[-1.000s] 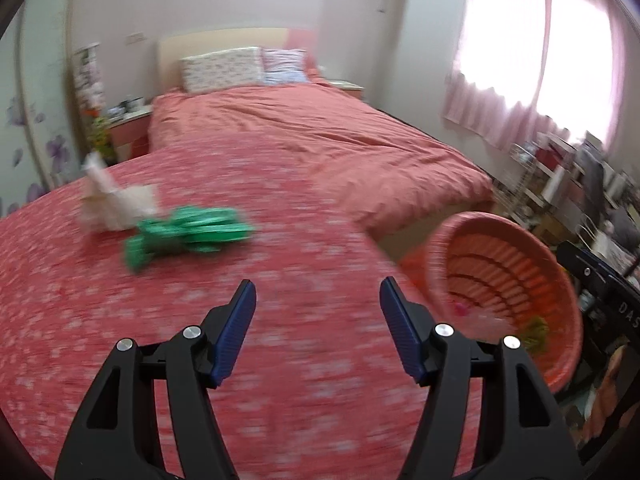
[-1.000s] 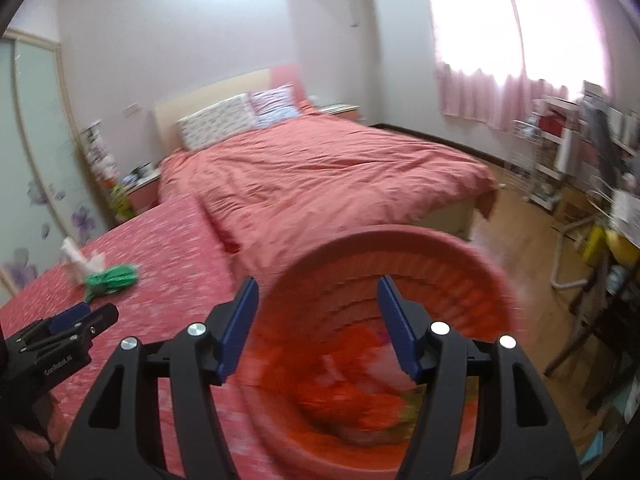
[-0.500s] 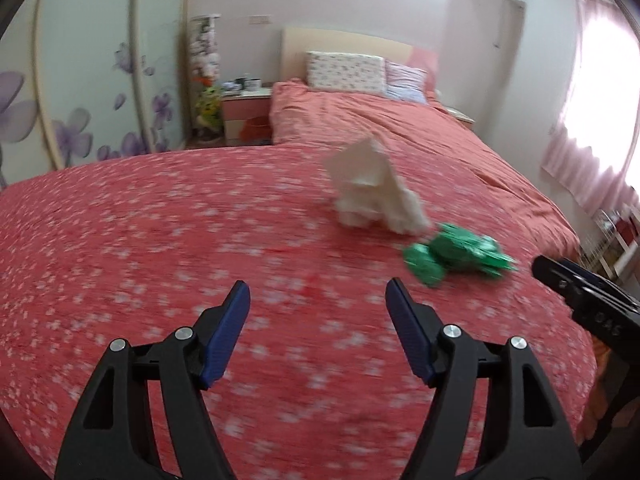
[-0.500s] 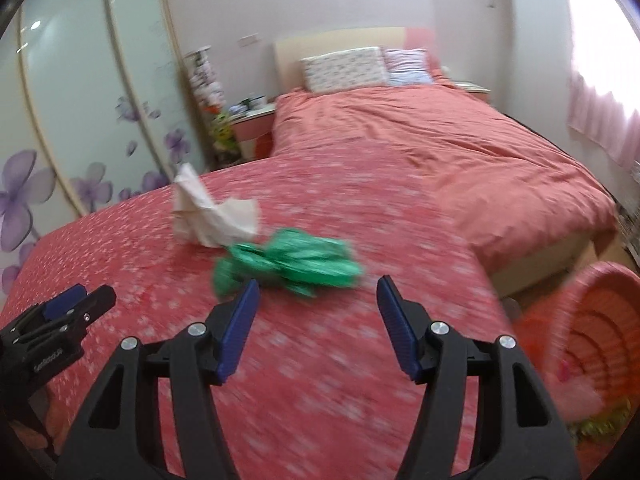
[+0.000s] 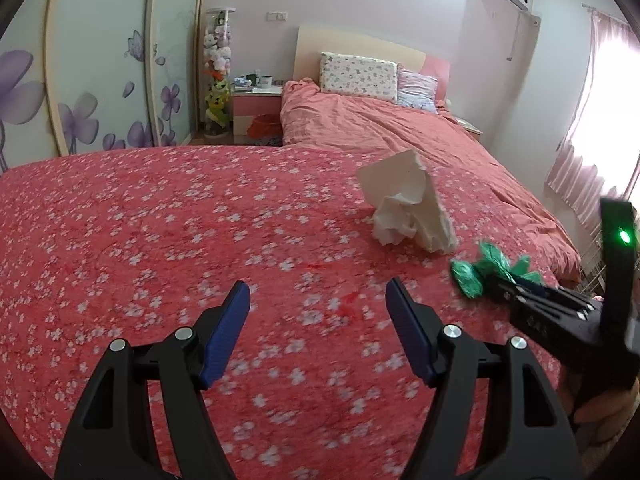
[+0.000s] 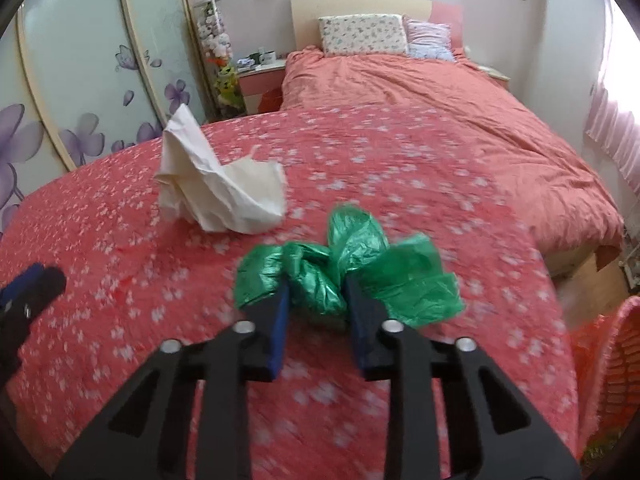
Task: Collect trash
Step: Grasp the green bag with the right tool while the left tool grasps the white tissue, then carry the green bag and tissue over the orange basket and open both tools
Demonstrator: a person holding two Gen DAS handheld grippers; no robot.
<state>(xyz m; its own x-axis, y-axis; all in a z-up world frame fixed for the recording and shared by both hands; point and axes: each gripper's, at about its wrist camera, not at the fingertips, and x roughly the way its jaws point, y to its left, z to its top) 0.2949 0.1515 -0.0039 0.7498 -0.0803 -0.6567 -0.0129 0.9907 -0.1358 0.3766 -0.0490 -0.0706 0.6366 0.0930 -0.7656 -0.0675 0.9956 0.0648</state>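
Observation:
A crumpled green plastic bag lies on the red flowered bedspread. My right gripper has its jaws narrowed around the bag's knotted middle. The bag also shows in the left wrist view, with the right gripper on it. A crumpled white paper lies just left of and behind the bag; it also shows in the left wrist view. My left gripper is open and empty above the bedspread, left of the paper.
An orange-red slatted basket stands off the bed's right edge. A second bed with a salmon duvet lies beyond. A nightstand and flowered wardrobe doors are at the back left.
My right gripper swung from the basket to the bed, came down on the green bag and narrowed its jaws around it. My left gripper swung left and stayed open.

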